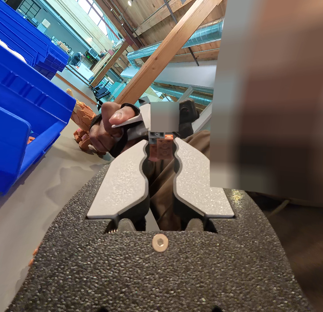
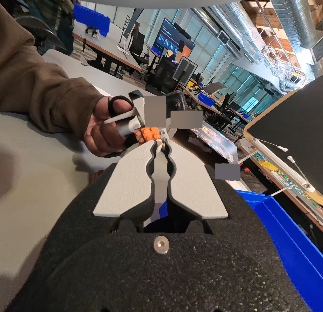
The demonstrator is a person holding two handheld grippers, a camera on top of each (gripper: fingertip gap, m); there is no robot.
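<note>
Left wrist view: the left gripper (image 1: 160, 149) pinches a small brick assembly (image 1: 161, 149) of brown and orange pieces at its fingertips, jaws closed onto its sides. At twelve o'clock just beyond it, the other gripper meets the same cluster, with a hand (image 1: 106, 129) working its trigger at ten o'clock. A brown brick figure (image 1: 83, 119) stands on the table (image 1: 43, 190) behind that hand, and blue bins (image 1: 31, 97) fill nine to eleven o'clock.

Right wrist view: the right gripper (image 2: 161, 143) has its tips drawn nearly together on a small white-and-grey piece (image 2: 161, 138) joined to the orange bricks (image 2: 148, 134). The hand (image 2: 104, 134) holding the left gripper sits at ten o'clock; a blue bin (image 2: 288, 233) lies at four o'clock.

I judge the assembly light, rigid and smooth-sided, liable to snap apart at its joints; flat opposing faces offer the surest hold.
</note>
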